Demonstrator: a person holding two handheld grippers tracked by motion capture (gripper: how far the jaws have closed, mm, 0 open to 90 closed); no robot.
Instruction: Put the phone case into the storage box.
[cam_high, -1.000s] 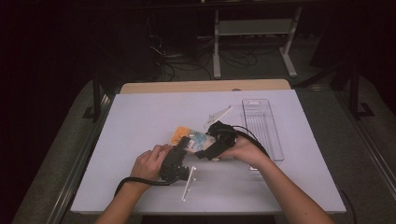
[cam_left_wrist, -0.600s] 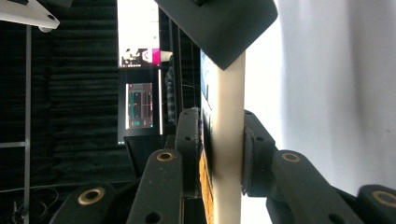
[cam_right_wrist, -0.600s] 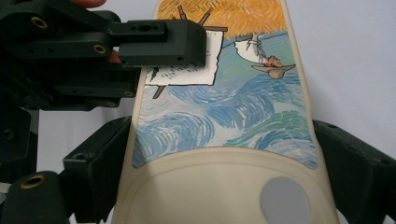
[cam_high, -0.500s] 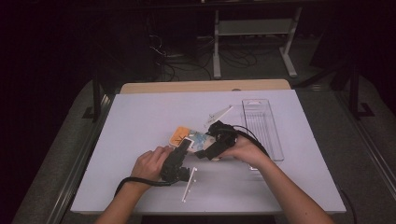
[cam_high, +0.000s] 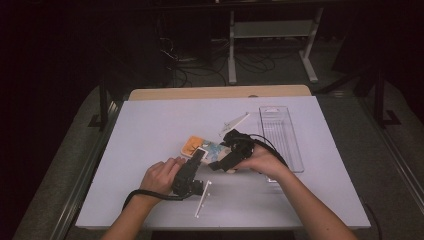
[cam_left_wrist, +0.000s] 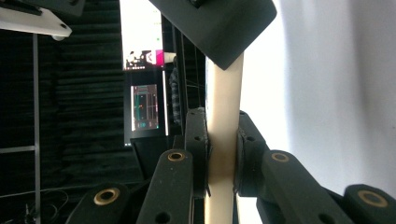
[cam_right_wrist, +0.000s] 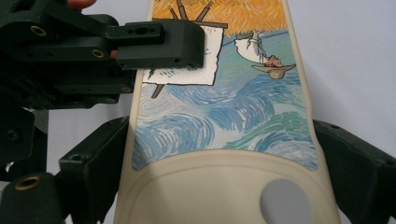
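Spanning dim room: white table (cam_high: 150, 130)

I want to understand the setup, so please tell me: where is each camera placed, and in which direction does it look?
High view: sits above the person's side, looks forward and down on the white table; both forearms enter from below, with the left gripper and right gripper.
Left gripper view: rides on the left gripper, looks along its jaws, clamped on the edge of the phone case.
Right gripper view: rides on the right gripper, facing the case's painted side.
Shared: all views show the phone case.
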